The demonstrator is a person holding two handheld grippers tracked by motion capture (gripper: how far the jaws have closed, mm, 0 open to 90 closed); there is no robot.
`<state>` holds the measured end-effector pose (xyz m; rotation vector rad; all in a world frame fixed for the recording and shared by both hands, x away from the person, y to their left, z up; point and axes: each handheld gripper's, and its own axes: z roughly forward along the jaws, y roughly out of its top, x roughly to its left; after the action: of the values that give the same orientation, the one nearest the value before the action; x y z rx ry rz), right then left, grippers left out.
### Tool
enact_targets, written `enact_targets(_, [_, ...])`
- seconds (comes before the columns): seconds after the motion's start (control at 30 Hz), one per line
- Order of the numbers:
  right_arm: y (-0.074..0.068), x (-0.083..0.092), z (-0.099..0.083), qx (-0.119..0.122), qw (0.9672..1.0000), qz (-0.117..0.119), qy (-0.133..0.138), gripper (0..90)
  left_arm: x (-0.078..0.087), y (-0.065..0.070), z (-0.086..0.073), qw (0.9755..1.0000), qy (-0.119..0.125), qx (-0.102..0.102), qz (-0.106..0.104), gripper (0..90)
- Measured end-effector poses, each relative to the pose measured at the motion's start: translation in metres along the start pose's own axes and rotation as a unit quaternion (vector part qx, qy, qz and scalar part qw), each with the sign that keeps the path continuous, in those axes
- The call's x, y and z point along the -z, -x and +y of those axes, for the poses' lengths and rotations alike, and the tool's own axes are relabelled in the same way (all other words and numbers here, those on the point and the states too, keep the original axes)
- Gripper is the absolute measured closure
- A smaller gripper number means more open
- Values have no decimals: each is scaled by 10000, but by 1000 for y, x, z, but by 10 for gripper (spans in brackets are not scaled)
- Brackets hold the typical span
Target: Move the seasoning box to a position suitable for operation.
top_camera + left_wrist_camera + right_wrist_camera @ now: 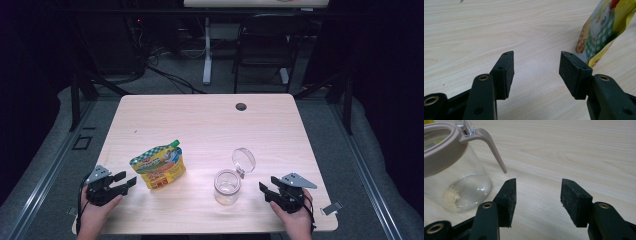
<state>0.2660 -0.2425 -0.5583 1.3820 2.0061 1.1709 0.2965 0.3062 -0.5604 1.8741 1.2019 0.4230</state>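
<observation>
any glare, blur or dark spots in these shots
High view: table evenly lit, surroundings nearly black, soft overall. Left gripper view: pouch blurred at the frame edge. Right gripper view: jar sharp, pale sheen on its glass; both hand-held gripper pads crisp.

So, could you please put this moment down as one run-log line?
left tool: open, empty, beside pouch | right tool: open, empty, beside jar | jar lid: flipped open | table: both upright

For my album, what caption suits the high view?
Two open grippers rest beside a snack pouch and an open glass jar.
</observation>
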Motion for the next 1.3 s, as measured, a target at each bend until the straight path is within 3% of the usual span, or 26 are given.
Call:
enact_targets(0.43, [1,-1,0,4,10000,9,-14,464,0,0,0,10000,-23,-4,-18,460])
enact_targets(0.87, [-1,-3,-1,-33,10000,2,-1,462,8,1,2,9998,203,38,-63,458])
enact_targets(0.97, [0,-4,-1,-59,10000,16,-2,461,15,2,5,9991,353,71,-224,457])
enact_targets(1.07, [0,-4,-1,-63,10000,19,0,460,20,2,6,9983,367,82,-441,456])
enact_targets(1.3, [0,-3,-1,-43,10000,16,-10,460,24,4,9,9968,365,73,-706,478])
